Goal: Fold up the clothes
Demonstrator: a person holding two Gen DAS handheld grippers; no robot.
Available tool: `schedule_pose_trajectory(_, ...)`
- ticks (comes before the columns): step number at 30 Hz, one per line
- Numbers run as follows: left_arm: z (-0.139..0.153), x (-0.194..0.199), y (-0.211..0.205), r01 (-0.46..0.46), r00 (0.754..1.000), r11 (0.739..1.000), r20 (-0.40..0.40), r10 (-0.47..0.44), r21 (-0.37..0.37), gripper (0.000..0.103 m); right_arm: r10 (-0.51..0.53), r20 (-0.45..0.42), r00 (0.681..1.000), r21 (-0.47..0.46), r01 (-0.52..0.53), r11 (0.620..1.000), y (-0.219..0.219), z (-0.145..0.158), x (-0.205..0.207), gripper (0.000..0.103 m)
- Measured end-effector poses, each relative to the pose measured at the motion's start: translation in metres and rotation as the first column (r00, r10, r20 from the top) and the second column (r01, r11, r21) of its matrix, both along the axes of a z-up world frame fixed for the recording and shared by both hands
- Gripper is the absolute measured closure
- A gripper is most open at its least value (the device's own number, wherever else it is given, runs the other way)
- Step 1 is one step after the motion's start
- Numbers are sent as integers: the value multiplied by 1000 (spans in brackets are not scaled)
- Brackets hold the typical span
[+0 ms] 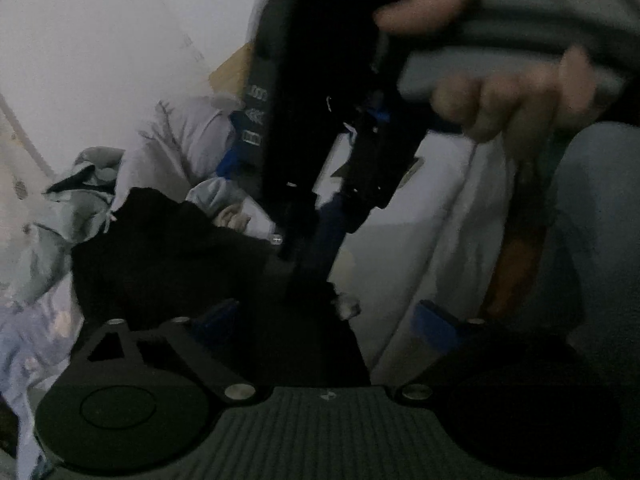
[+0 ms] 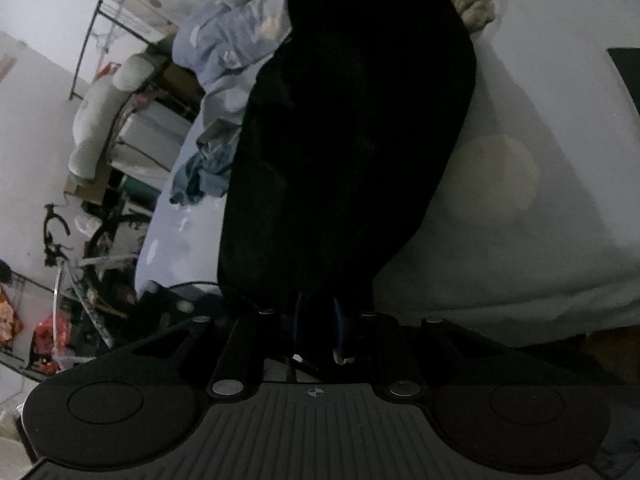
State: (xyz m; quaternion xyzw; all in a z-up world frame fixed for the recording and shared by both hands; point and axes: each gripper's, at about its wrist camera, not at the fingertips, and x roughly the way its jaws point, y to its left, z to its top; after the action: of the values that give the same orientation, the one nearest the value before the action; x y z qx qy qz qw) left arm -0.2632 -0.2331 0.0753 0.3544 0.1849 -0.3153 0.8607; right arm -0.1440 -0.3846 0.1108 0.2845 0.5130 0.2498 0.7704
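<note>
A black garment (image 2: 348, 128) hangs stretched from my right gripper (image 2: 320, 320), whose blue fingers (image 2: 299, 316) are shut on its near edge. It trails away over the white bed (image 2: 540, 140). In the left wrist view my left gripper (image 1: 328, 316) is open, its blue fingers (image 1: 434, 328) wide apart, with the black garment (image 1: 168, 248) lying between and beyond them. The right gripper (image 1: 328, 256) shows there from the front, held in a hand (image 1: 512, 96), pinching the same cloth.
A heap of light blue and white clothes (image 2: 232, 48) lies at the far side of the bed, also in the left wrist view (image 1: 76, 208). A metal rack (image 2: 120, 92), boxes and a bicycle (image 2: 80, 240) stand on the floor to the left.
</note>
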Motion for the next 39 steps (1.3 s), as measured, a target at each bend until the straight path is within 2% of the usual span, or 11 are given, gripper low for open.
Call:
schedule_pose_trajectory(5,-11,7,0,-112,994,994,-4,112,0,40,-4,7,1000,6,4,1000,9,10,-4,84)
schedule_pose_trajectory(11,-12,11,10,-164,986,986,37,165,-23,80,12,17,1000,-5,-11,1000,3,22,-16,84)
schedule_pose_trajectory(14,-4,19,20,-161,986,985,29,163,-63,93,18,33,999,-24,-17,1000,7,28,-17,83)
schedule_pose_trajectory(16,2,23,28,-159,987,982,2,160,-100,94,26,50,998,-49,-24,999,10,33,-17,81)
schedule_pose_trajectory(18,10,27,39,-171,985,974,-35,168,-151,95,23,59,998,-59,-20,998,9,40,-17,71)
schedule_pose_trajectory(20,17,32,48,-187,982,959,-68,177,-211,95,7,74,997,-64,-2,998,5,48,-17,33)
schedule_pose_trajectory(22,25,38,63,-214,975,936,-121,187,-278,95,-23,99,995,-54,29,998,-4,60,-18,22)
schedule_pose_trajectory(25,37,40,94,-252,966,888,-160,205,-385,95,-81,168,982,-53,91,994,-20,83,-16,22)
schedule_pose_trajectory(30,60,40,144,-310,949,784,-219,225,-537,95,-202,297,933,-80,235,969,-47,115,12,14)
schedule_pose_trajectory(33,74,43,167,-345,937,740,-253,240,-577,95,-252,363,897,-102,307,946,-55,128,42,14)
schedule_pose_trajectory(39,86,56,188,-400,915,682,-309,260,-613,95,-261,474,841,-111,352,930,-49,140,135,11)
